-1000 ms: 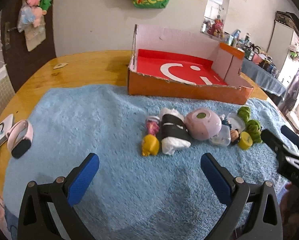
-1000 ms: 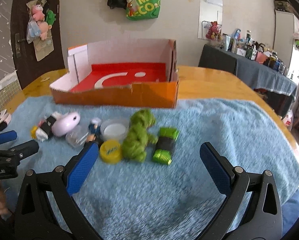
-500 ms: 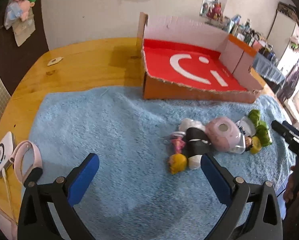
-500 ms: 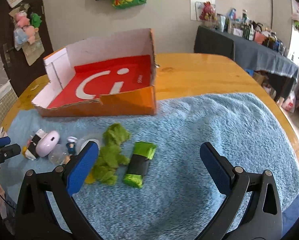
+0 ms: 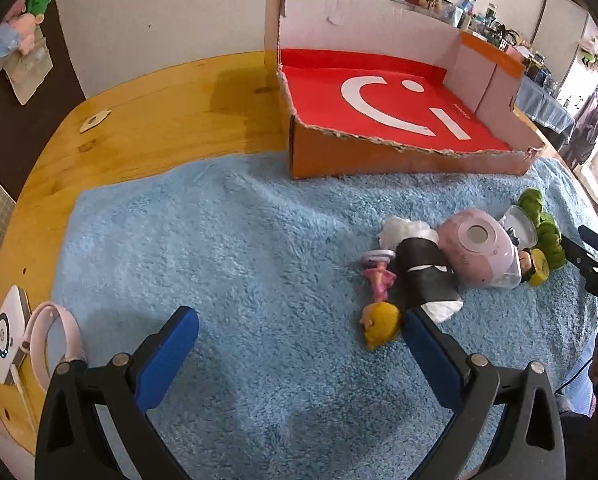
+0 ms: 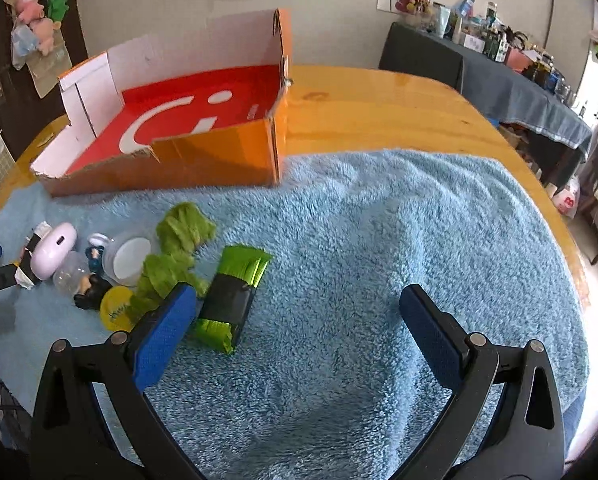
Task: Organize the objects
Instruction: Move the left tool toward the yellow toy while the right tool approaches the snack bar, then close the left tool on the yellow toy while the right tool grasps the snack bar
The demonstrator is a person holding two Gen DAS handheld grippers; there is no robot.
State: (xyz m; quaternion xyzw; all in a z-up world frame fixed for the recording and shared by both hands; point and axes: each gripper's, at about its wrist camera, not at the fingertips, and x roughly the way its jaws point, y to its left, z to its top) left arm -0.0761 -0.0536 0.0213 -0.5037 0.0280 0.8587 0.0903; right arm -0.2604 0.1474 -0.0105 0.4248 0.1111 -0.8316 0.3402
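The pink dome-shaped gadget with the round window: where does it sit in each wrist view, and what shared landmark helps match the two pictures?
Left wrist view: the pink dome-shaped gadget lies right of centre on the blue towel, within the toy cluster.
Right wrist view: it sits at the far left edge, beside the clear capsule.
Shared landmark: the orange cardboard box with its red floor, beyond the toys.
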